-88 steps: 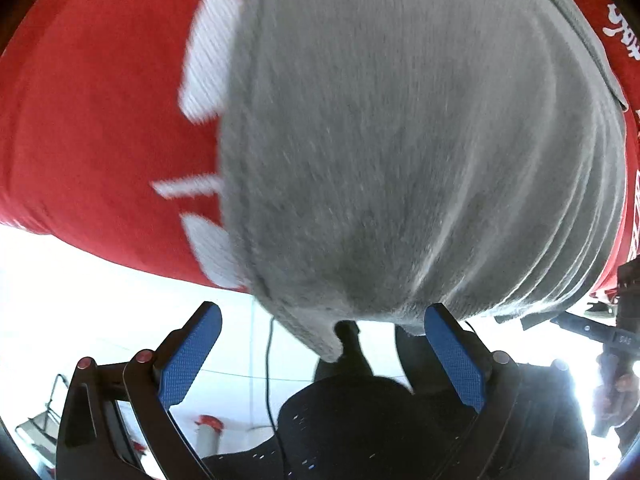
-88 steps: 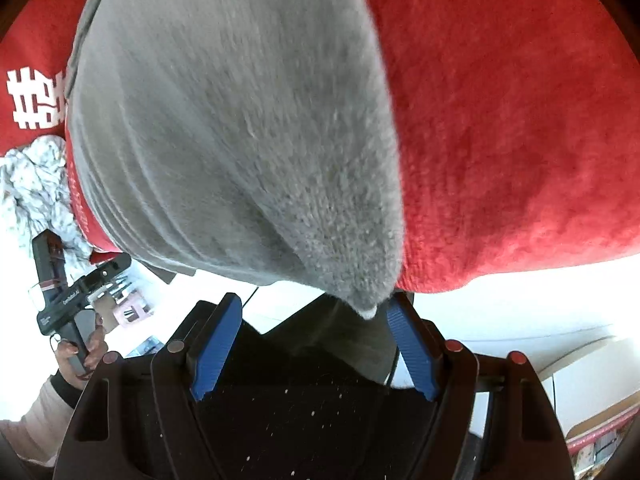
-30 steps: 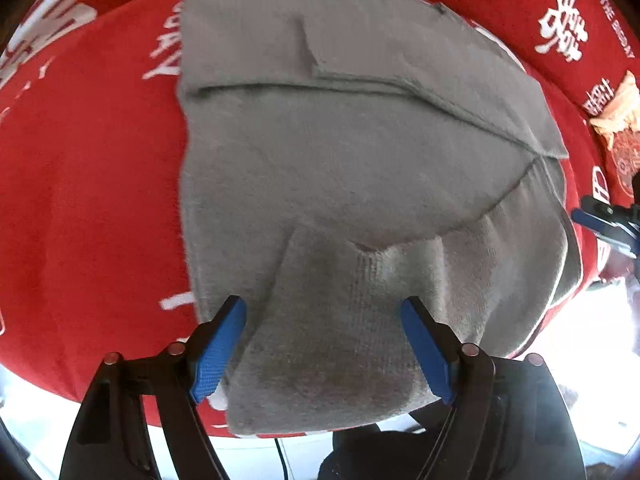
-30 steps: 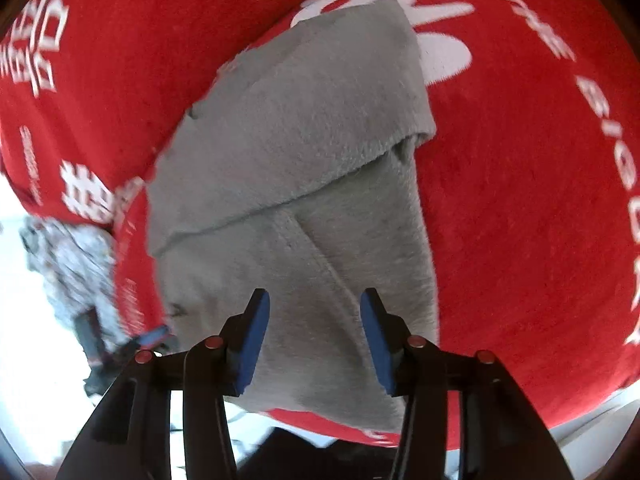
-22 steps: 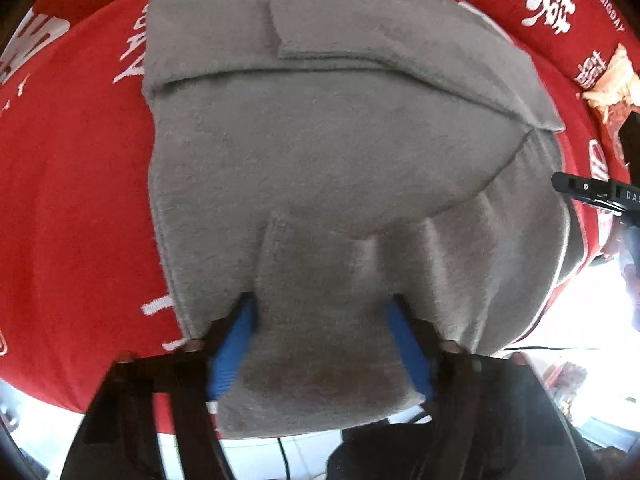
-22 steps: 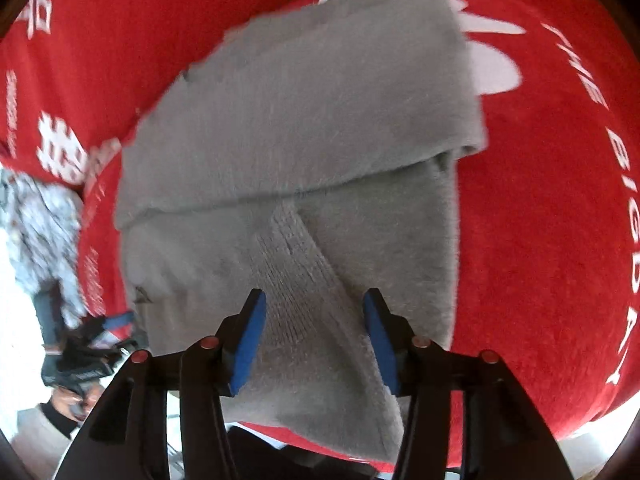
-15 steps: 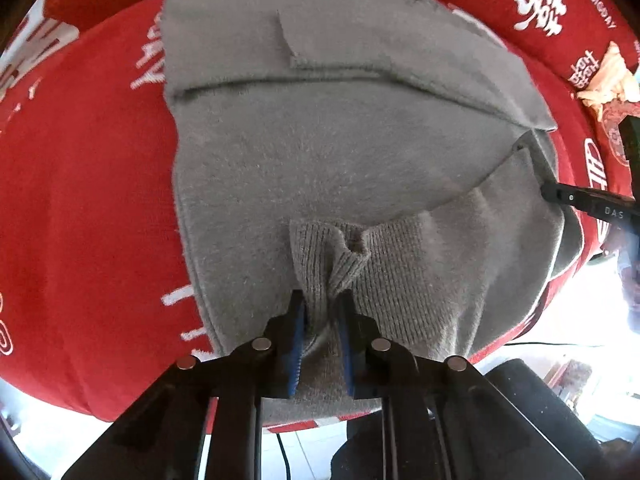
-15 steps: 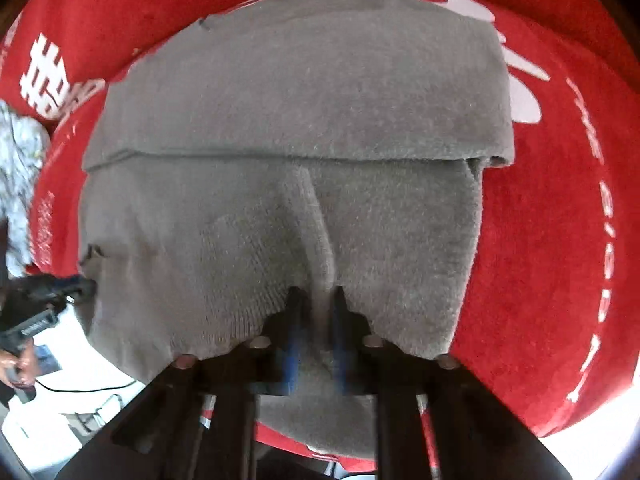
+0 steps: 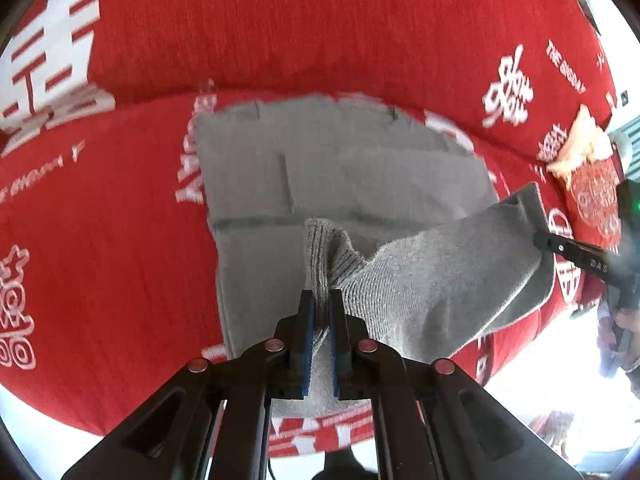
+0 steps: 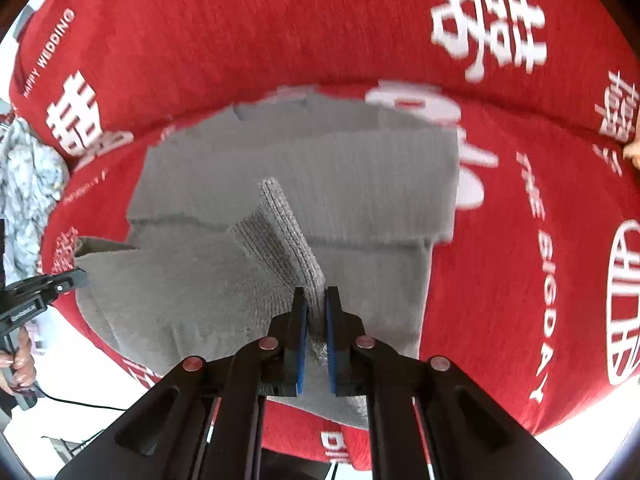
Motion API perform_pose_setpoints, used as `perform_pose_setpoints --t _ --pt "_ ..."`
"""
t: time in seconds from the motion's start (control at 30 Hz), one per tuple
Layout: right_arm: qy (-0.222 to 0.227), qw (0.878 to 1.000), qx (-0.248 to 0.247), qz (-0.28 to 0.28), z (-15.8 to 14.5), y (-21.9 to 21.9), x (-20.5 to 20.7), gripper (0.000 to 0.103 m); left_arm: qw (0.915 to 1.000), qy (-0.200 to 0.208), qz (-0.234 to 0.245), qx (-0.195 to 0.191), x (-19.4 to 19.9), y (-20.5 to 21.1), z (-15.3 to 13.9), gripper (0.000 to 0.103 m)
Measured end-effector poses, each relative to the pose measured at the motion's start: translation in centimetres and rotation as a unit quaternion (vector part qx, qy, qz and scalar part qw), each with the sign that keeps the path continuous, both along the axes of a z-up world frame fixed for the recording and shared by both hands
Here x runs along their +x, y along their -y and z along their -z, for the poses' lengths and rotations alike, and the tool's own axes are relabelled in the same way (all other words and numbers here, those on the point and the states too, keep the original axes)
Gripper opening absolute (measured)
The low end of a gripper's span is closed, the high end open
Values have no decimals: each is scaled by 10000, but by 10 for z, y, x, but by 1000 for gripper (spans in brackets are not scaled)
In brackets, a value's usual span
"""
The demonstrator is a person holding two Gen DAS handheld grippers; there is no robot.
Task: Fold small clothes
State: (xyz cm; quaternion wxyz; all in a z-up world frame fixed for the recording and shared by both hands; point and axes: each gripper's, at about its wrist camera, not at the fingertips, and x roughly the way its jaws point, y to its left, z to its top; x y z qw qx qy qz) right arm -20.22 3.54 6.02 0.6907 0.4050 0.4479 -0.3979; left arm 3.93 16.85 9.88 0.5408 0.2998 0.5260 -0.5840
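A grey knitted garment (image 9: pixel 360 184) lies partly folded on a red blanket (image 9: pixel 120 220) with white lettering. My left gripper (image 9: pixel 319 300) is shut on the garment's ribbed near hem, which bunches up between its blue pads. My right gripper (image 10: pixel 316 296) is shut on the same hem at the garment (image 10: pixel 312 184) farther along. The near edge hangs lifted between the two grippers, above the flat part. In the left wrist view the right gripper shows at the right edge; in the right wrist view the left one shows at the left edge.
A pale orange cloth (image 9: pixel 576 148) lies on the blanket at the far right of the left wrist view. A white-and-grey patterned cloth (image 10: pixel 28 184) sits at the blanket's left edge in the right wrist view. A hand (image 10: pixel 18 356) holds the left gripper's handle. White floor lies below.
Both grippers closed on the garment's near hem and then rose, pulling that edge up off the blanket. The view of each camera has drawn back from the cloth.
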Motion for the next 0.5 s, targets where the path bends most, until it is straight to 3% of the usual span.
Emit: perform_pose_setpoints --t 0.13,0.27,0.37,0.5 --pt "180 9996 -189 84 -17 41 6 9 9994 111 -178 -282 13 39 -18 8" --pt "274 9992 -258 167 -15 89 15 9 9981 329 -270 -434 22 88 -19 8" --pt "235 9993 -254 168 -2 122 21 9 9973 443 -363 -450 25 130 -4 8" --pt "74 9996 -23 254 39 165 29 9 9966 647 -491 -137 24 183 43 8"
